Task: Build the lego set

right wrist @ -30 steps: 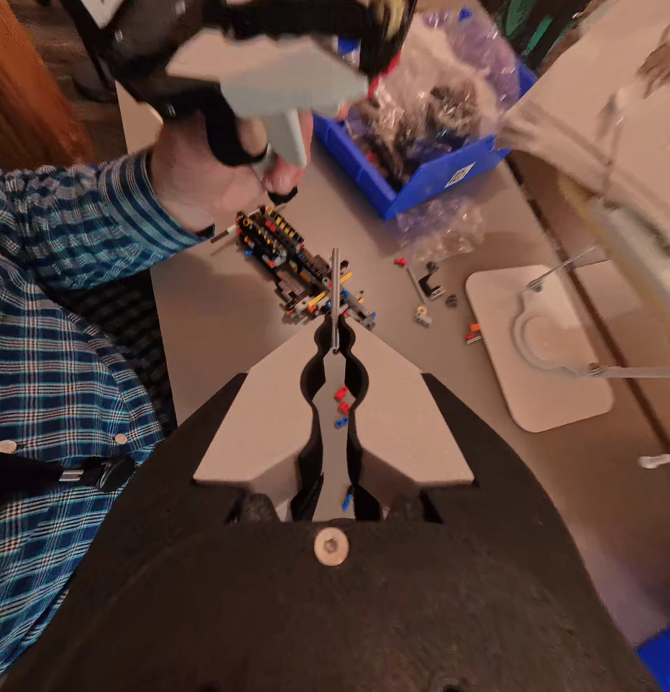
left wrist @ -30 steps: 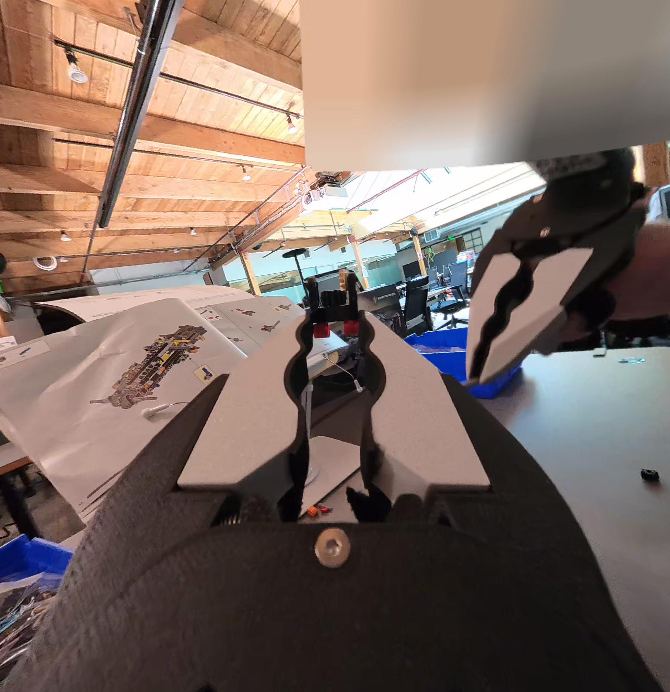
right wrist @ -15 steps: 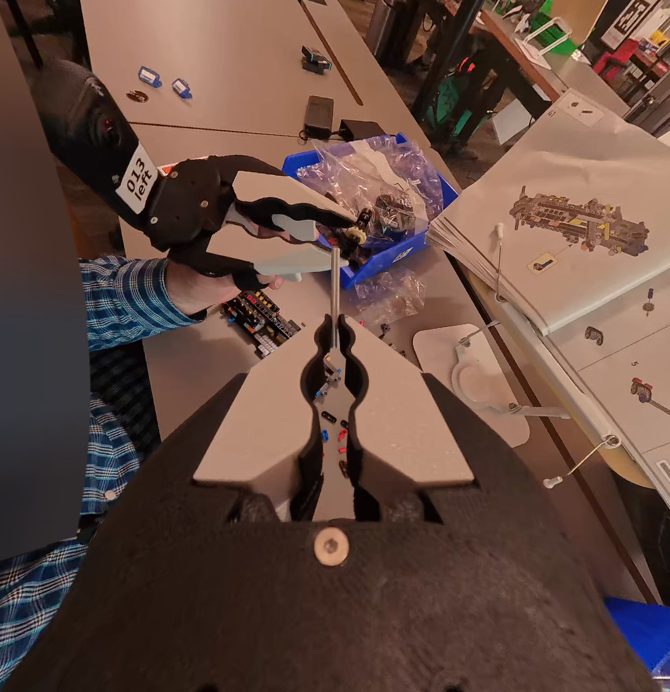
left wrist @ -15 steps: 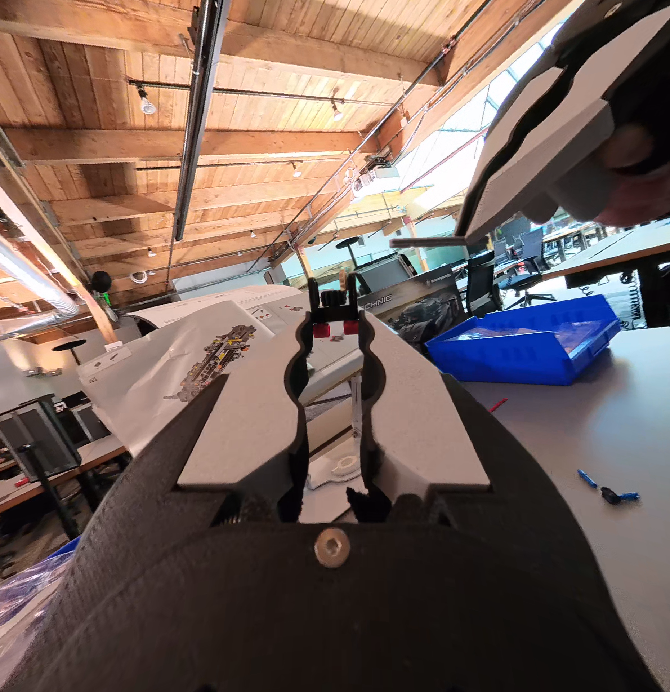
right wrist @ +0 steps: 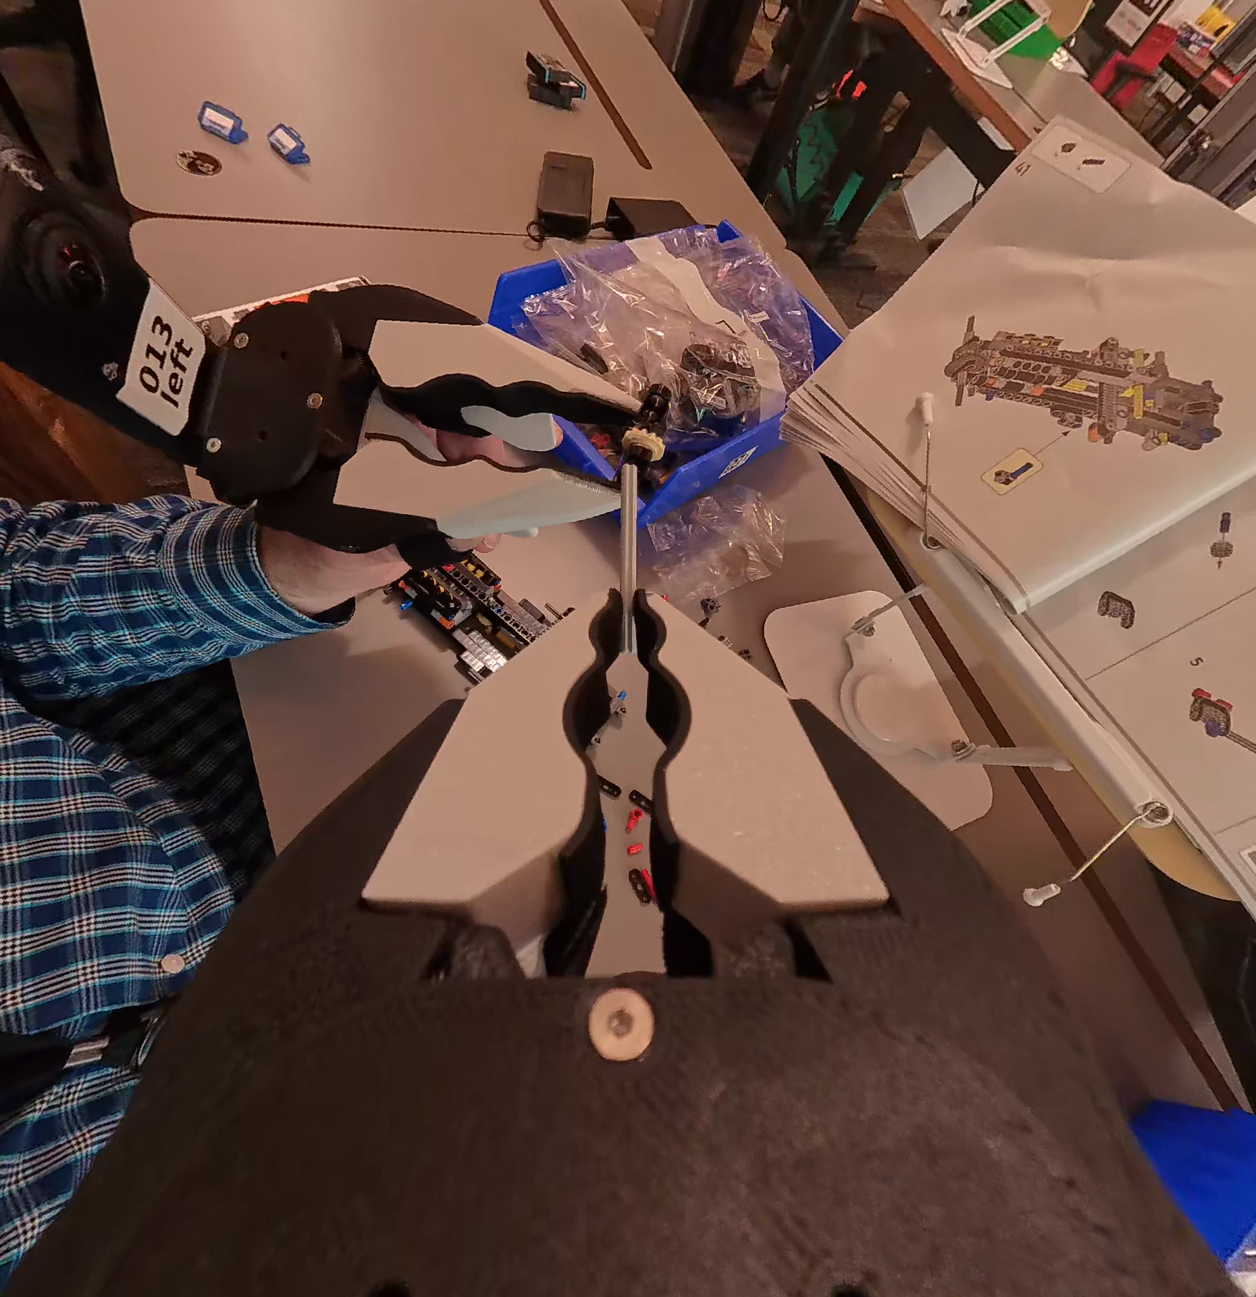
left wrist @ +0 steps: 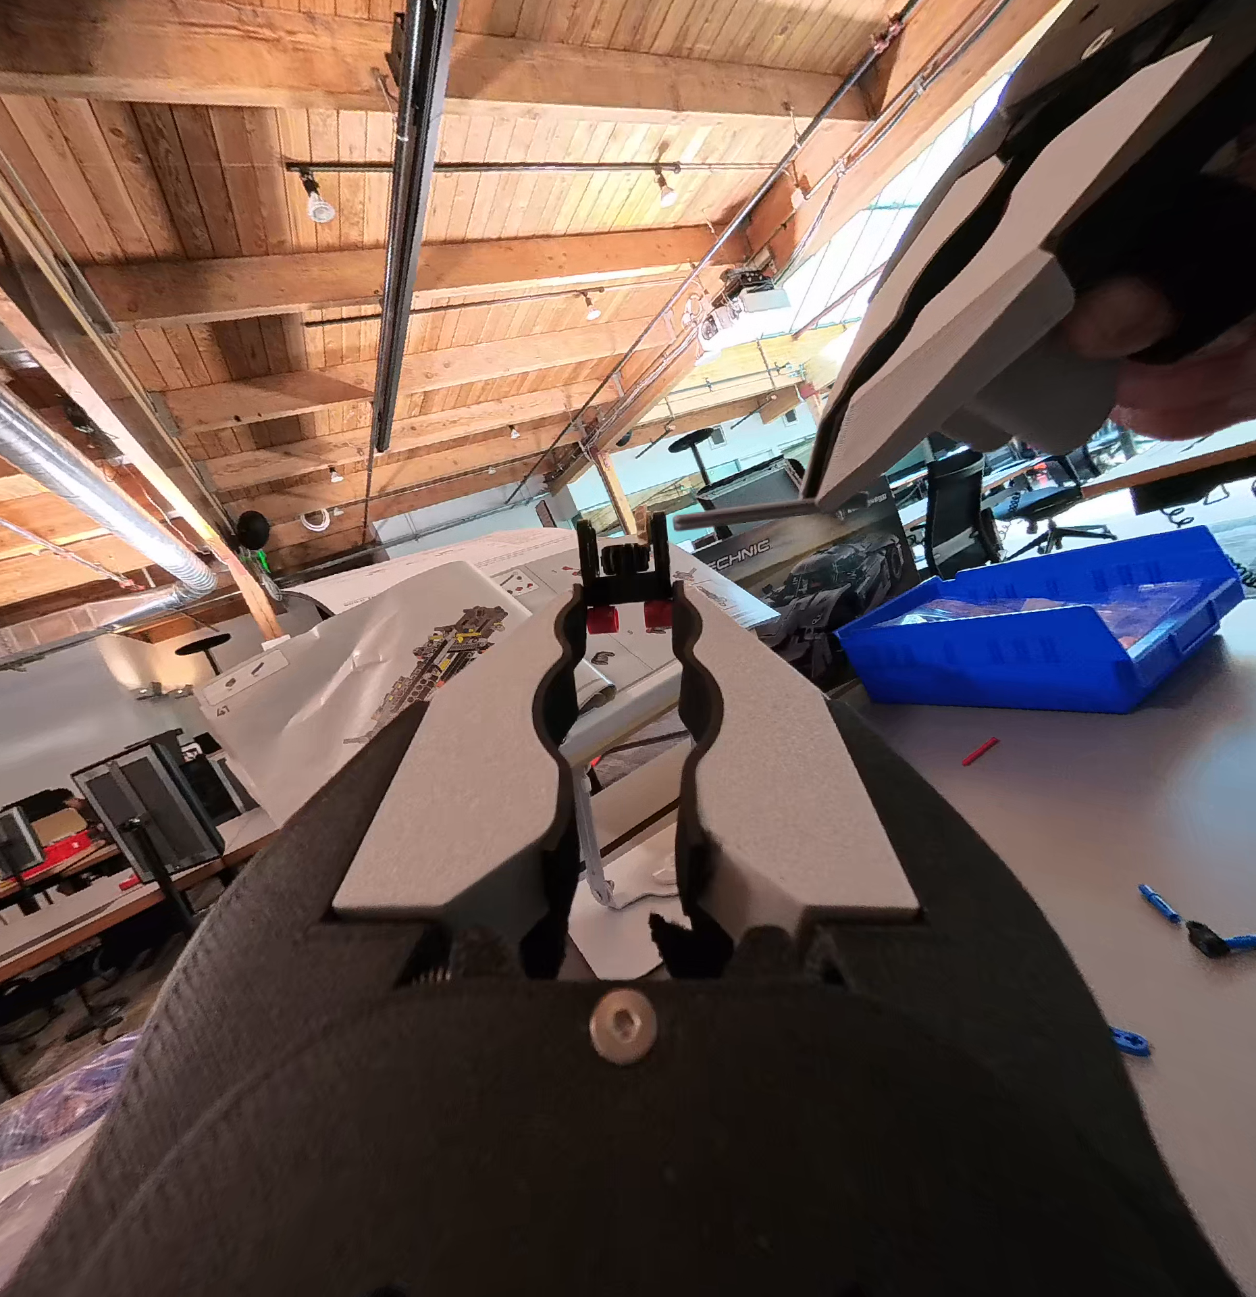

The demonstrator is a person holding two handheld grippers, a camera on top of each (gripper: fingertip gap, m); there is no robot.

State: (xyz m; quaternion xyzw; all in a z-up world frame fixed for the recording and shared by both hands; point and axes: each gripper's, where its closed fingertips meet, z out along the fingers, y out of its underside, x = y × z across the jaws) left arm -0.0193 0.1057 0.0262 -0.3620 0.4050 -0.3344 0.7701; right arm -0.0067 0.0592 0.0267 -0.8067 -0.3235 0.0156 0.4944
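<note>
Left tongs (left wrist: 622,596): clamped on a small black frame piece (left wrist: 622,572) with two red pins below and a black gear between its uprights; held up in the air, clear of the table (left wrist: 1032,807).
Right tongs (right wrist: 629,610): clamped on a long grey axle (right wrist: 629,533), which juts straight out past the tips.
Change over the last second: the axle was over the table, well apart from the frame piece; half a second ago its tip drew close; now, in the right wrist view, its far end meets a tan gear (right wrist: 639,443) on the held piece. In the left wrist view the tip sits just beside the right upright.
Insertion: cannot tell whether the axle has entered the hole.
Meaning for the task: judged an axle-threading step, at alignment; both parts are airborne, so a slight tilt could jam it.
Main model (right wrist: 471,617): part-built, lying on the table below the left tongs.
Instruction booklet (right wrist: 1074,365): open on its stand to the right.
</note>
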